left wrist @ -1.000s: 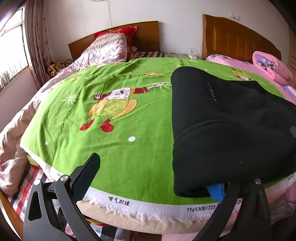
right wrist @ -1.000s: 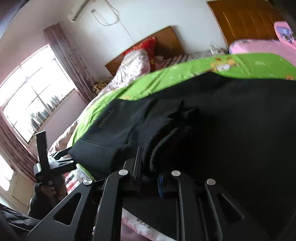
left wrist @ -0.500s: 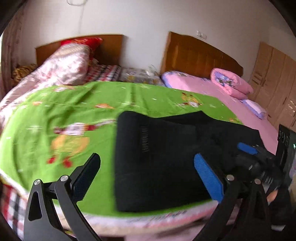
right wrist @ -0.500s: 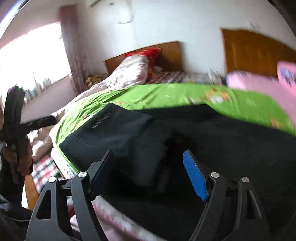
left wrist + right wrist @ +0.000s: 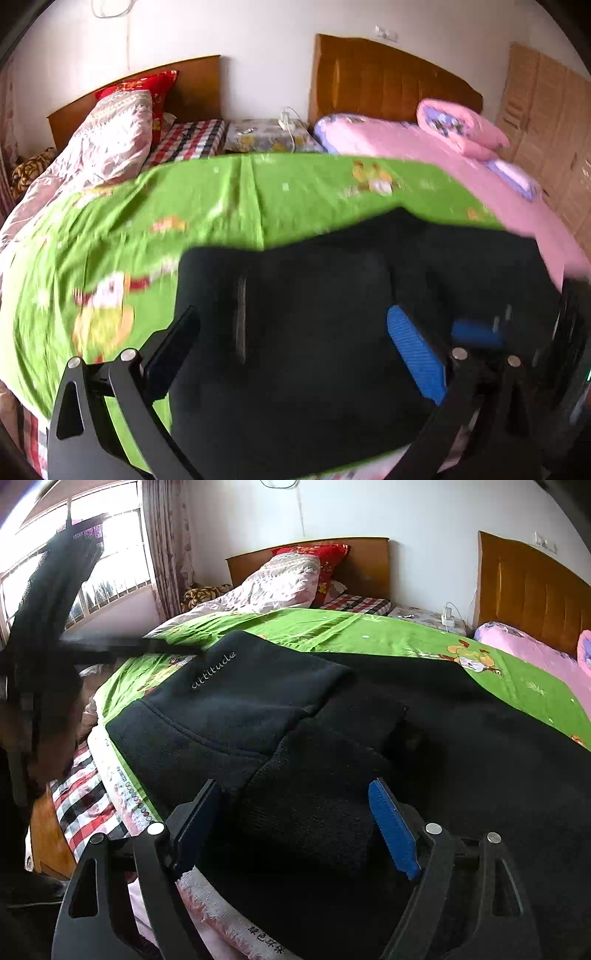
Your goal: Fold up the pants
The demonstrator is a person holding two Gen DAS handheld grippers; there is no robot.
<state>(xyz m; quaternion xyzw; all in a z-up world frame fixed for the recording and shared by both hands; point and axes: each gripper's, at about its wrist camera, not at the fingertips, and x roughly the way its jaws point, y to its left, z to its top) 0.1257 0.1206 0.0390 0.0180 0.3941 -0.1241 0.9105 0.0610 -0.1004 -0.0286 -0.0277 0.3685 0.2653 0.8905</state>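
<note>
Change since earlier frame: the fabric that was pinched in the right gripper (image 5: 295,827) a second ago is seen released; the pads are spread and the jaws are opening further. The left gripper (image 5: 291,350) is seen swung from the bed's near edge toward the garment.

Task's thing: black fleece pants (image 5: 369,746), soft and thick, with small pale lettering near the waistband.

Where it lies: on the green cartoon-print bedspread (image 5: 147,229), against the bed's near edge, already doubled into a broad stack.

Right gripper: wide; a folded layer of cloth is seen between the blue-padded fingers (image 5: 393,830), but it is not pressed by them.

Left gripper: wide apart; nothing is gripped, and the dark cloth is seen beyond and below the fingers.

Key relation: the pants lie directly ahead of and beneath both grippers. The long axis is judged to run across the views, along the bed's near edge.

Nearer hand: the right gripper is judged nearer the middle fold; the left one is nearer the waistband end.

Pointing: the waistband end is turned toward the window side of the room, the legs toward the pink quilt (image 5: 424,147). The far leg ends are not clearly shown.

Step judged: a fold is set down; a further fold across the long axis is likely called for.
</note>
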